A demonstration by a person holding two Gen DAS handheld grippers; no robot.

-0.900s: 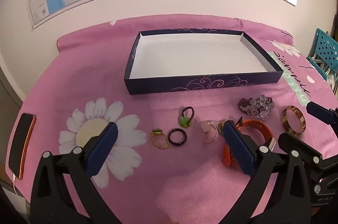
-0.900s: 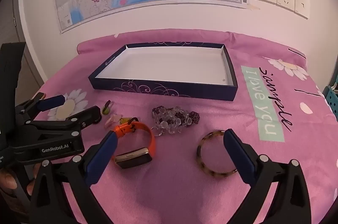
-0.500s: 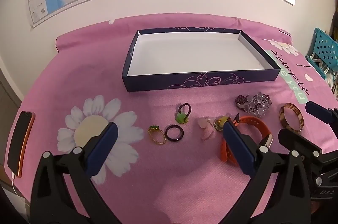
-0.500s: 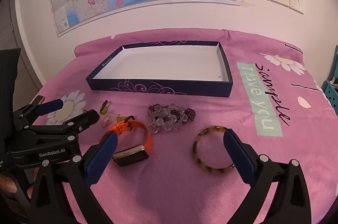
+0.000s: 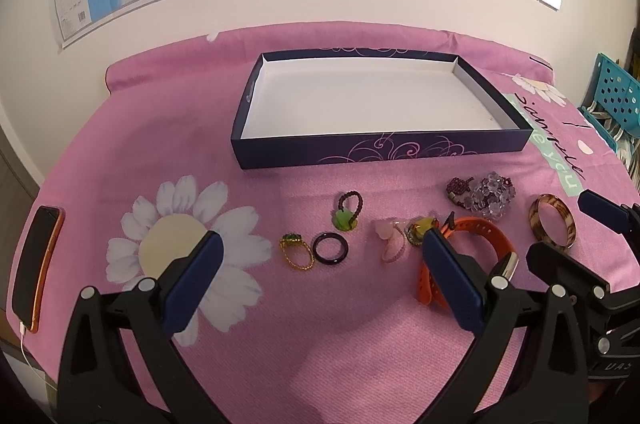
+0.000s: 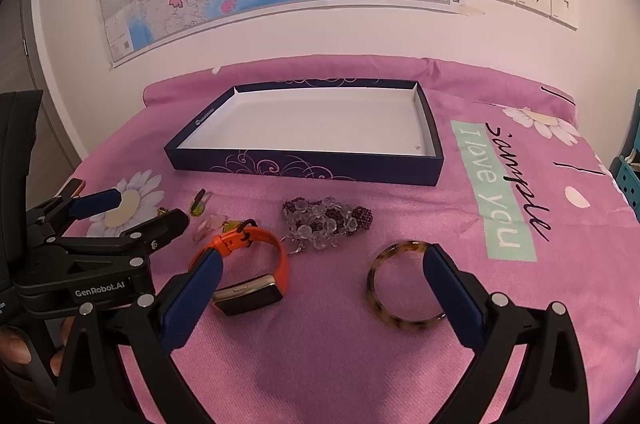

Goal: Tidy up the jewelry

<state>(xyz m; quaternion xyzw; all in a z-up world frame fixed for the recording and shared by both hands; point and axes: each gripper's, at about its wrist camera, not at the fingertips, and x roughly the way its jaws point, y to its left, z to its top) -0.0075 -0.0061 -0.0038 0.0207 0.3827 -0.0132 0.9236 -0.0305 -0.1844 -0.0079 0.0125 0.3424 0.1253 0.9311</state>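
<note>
Where "GenRobot.AI" marks the left gripper, the bedspread reads "I love you".

Rings and bracelets lie before the empty box.

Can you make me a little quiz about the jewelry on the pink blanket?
1. True or false: the dark blue cardboard box already holds jewelry.
2. Which lies nearest the right tongs? A) brown mottled bangle B) plain black ring C) black phone with orange edge
3. Fill in: the smartwatch has an ______ strap.

Key: 1 false, its white floor is bare. 2 A, the bangle sits by the right finger. 3 orange.
</note>
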